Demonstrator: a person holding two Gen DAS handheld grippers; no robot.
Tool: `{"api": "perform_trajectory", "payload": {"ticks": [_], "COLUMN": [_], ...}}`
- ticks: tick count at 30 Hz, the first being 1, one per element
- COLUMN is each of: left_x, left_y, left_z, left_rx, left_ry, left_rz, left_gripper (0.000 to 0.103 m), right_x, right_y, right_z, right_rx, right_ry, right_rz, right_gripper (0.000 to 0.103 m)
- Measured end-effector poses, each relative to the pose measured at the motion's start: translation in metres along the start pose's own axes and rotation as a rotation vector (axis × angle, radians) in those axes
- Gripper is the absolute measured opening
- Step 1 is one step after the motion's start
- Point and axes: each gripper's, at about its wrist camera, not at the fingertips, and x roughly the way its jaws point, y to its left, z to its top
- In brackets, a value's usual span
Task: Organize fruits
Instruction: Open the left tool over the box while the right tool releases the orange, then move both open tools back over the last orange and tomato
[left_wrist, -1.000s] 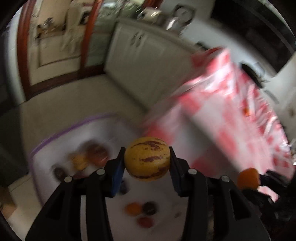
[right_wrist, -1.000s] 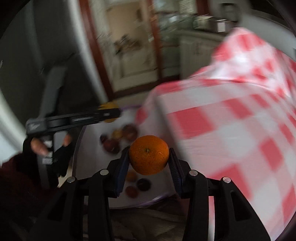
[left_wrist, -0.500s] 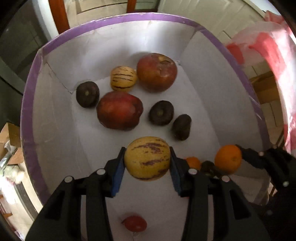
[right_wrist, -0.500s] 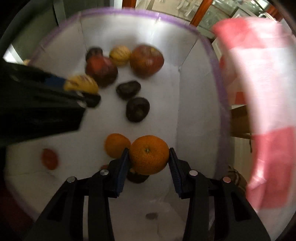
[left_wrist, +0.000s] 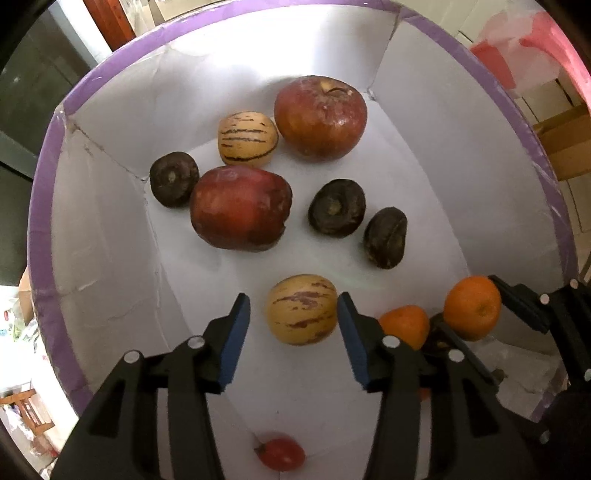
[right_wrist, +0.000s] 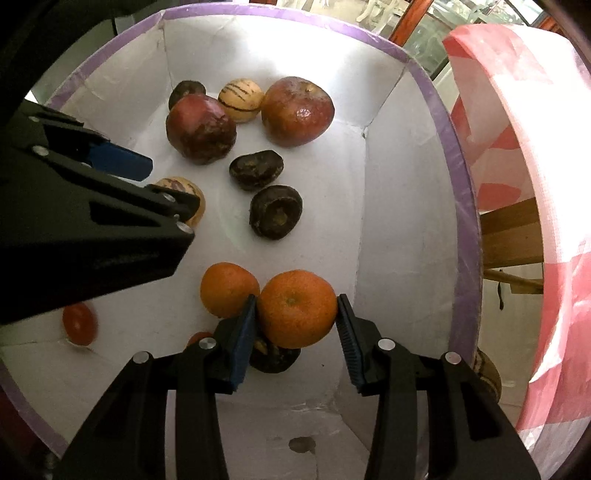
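A white box with a purple rim (left_wrist: 44, 206) (right_wrist: 443, 122) holds the fruit. My left gripper (left_wrist: 293, 314) is open over the box. A yellow striped melon (left_wrist: 302, 309) sits between its fingers, apart from the left pad. My right gripper (right_wrist: 295, 314) is shut on an orange (right_wrist: 297, 308) (left_wrist: 472, 313) inside the box, beside another orange (right_wrist: 227, 290) (left_wrist: 404, 326). Two red apples (left_wrist: 240, 206) (left_wrist: 320, 118), a second striped melon (left_wrist: 247, 138) and dark purple fruits (left_wrist: 337, 213) lie on the box floor.
A small red tomato (left_wrist: 281, 453) (right_wrist: 78, 324) lies near the front wall. A red-and-white checked cloth (right_wrist: 535, 184) hangs to the right of the box, with wooden furniture (right_wrist: 511, 236) beneath it.
My left gripper has opened and the striped melon now sits loose between its fingers, lower in the box. My right gripper has dropped deeper into the box with the orange.
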Motion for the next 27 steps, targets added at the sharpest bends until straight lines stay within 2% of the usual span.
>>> {"api": "perform_trajectory", "payload": {"ticks": [4, 6, 7, 11, 15, 17, 19, 21, 24, 27], "left_x": [0.002, 0.000, 0.001, -0.005, -0.014, -0.023, -0.034, -0.052, -0.081, -0.116], "left_y": [-0.001, 0.003, 0.015, 0.017, 0.022, 0.026, 0.027, 0.025, 0.019, 0.006], "left_z": [0.003, 0.003, 0.002, 0.005, 0.007, 0.009, 0.010, 0.010, 0.012, 0.010], "left_rx": [-0.020, -0.031, -0.035, -0.053, -0.076, -0.103, -0.125, -0.137, -0.149, -0.169], "left_ry": [0.008, -0.002, -0.011, -0.037, -0.064, -0.108, -0.155, -0.226, -0.349, -0.491], "left_rz": [0.024, 0.034, 0.037, 0.047, 0.046, 0.027, 0.007, -0.005, -0.001, 0.005], "left_gripper": [0.067, 0.073, 0.076, 0.078, 0.078, 0.079, 0.081, 0.081, 0.083, 0.089], "right_x": [-0.008, -0.014, -0.020, -0.046, -0.076, -0.095, -0.121, -0.146, -0.195, -0.236], "right_y": [0.001, 0.004, 0.005, 0.001, -0.002, -0.006, -0.016, -0.026, -0.049, -0.075], "right_z": [0.000, -0.002, -0.005, -0.012, -0.019, -0.020, -0.021, -0.027, -0.041, -0.063], "right_rx": [-0.010, -0.020, -0.023, -0.012, 0.007, 0.025, 0.071, 0.118, 0.217, 0.324], "right_ry": [-0.029, -0.047, -0.066, -0.127, -0.215, -0.276, -0.379, -0.469, -0.643, -0.764], "right_rz": [0.004, -0.014, -0.028, -0.010, -0.001, 0.005, 0.029, 0.050, 0.068, 0.044], "right_gripper": [0.055, 0.069, 0.070, 0.076, 0.077, 0.077, 0.077, 0.083, 0.087, 0.087]}}
